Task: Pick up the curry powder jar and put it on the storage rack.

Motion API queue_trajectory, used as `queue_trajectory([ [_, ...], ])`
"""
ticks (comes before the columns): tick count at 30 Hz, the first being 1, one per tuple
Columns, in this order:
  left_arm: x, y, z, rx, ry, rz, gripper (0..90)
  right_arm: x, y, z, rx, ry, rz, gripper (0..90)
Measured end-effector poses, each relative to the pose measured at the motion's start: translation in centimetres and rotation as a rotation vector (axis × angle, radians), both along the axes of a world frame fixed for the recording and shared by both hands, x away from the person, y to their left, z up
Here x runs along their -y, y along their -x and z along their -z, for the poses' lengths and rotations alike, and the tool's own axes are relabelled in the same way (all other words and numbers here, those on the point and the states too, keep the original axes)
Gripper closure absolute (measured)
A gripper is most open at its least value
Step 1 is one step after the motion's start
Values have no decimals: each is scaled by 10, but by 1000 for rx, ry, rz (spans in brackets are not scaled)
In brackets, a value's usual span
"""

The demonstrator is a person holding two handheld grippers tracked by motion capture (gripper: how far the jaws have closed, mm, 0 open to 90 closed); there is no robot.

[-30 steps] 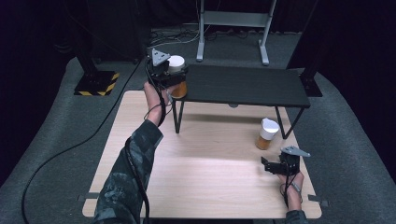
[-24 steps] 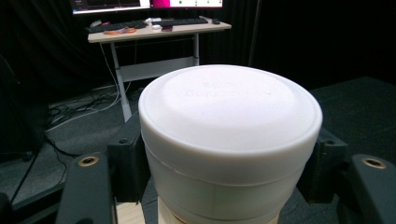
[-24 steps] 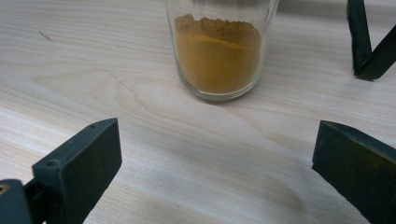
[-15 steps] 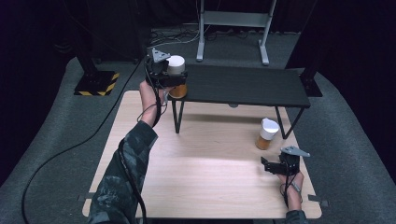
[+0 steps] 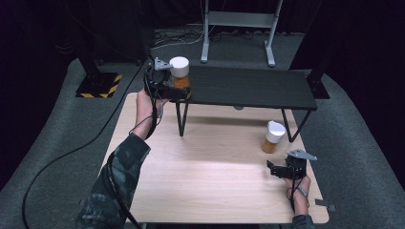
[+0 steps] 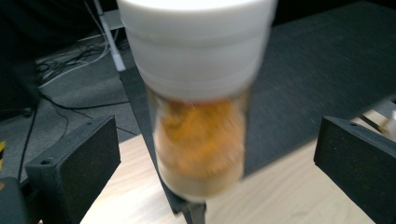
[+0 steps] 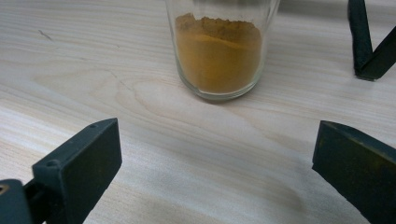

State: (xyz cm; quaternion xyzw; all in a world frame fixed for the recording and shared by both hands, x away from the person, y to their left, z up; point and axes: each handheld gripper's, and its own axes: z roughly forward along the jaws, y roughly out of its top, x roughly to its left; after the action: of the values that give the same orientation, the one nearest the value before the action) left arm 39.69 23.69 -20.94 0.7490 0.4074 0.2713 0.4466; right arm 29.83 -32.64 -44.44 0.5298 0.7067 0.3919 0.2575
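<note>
A white-capped jar of orange powder (image 6: 201, 98) stands at the left end of a black shelf (image 5: 248, 88), between the spread fingers (image 6: 74, 172) of the left gripper (image 5: 173, 90) (neither pad touching the glass). On the wooden counter (image 5: 200, 167), a second powder jar (image 7: 219, 46) sits just ahead of the right gripper (image 5: 279, 169), its fingers (image 7: 79, 163) likewise released

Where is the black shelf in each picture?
High view: the shelf stands across the far part of the table.
Left gripper view: its dark top runs behind the jar, toward the right.
Right gripper view: a leg of it is at the top right corner.
Shared landmark: the light wooden table under it.
</note>
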Motion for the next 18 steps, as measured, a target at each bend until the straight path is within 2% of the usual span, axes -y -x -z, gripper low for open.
queue_trajectory([
  [4, -5, 11, 4, -13, -28, 33, 0, 0, 0, 0, 0, 1, -1, 3],
  [9, -9, 26, 17, -30, -63, 44, 0, 0, 0, 0, 0, 0, 0, 3],
  [14, -17, 40, 41, -74, -94, 78, 0, 0, 0, 0, 0, 1, 0, 3],
  [18, -22, 54, 71, -103, -106, 47, 0, 0, 0, 0, -1, 1, -1, 3],
])
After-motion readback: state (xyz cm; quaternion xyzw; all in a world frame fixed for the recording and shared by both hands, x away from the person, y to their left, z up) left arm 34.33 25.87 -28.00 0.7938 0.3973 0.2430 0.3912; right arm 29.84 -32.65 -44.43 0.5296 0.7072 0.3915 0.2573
